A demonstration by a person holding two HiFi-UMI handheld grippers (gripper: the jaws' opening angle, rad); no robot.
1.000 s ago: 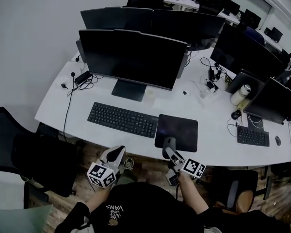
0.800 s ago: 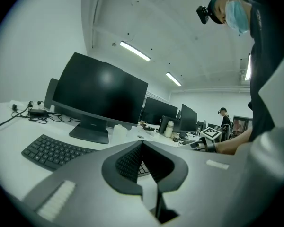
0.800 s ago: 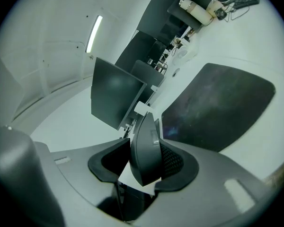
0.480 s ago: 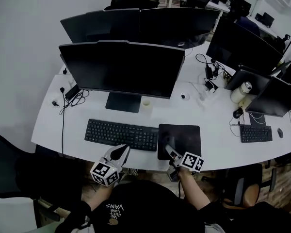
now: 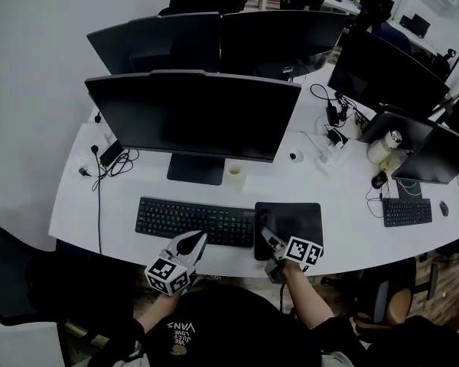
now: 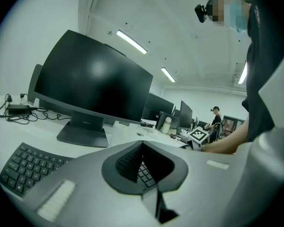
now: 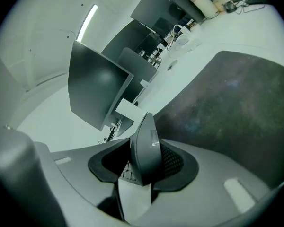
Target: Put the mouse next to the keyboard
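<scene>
A dark grey mouse (image 7: 144,150) stands on edge between the jaws of my right gripper (image 7: 146,141), which is shut on it. In the head view that right gripper (image 5: 266,238) hovers over the near left corner of the black mouse pad (image 5: 291,222), just right of the black keyboard (image 5: 193,222). The pad (image 7: 227,108) fills the right gripper view ahead of the mouse. My left gripper (image 5: 196,241) is at the desk's front edge by the keyboard's near side. Its jaws meet at the tips with nothing between them (image 6: 142,143), and keyboard keys (image 6: 26,167) lie below.
A large monitor (image 5: 191,117) on a stand (image 5: 196,168) rises behind the keyboard, with a small cup (image 5: 234,171) beside it. Cables (image 5: 107,163) lie at the left. More monitors, a bottle (image 5: 382,148) and a second keyboard (image 5: 407,212) crowd the right. A black chair (image 5: 30,277) sits lower left.
Both grippers have moved forward to the desk's front edge. The right one, still holding the mouse, has come down over the mouse pad's near left corner.
</scene>
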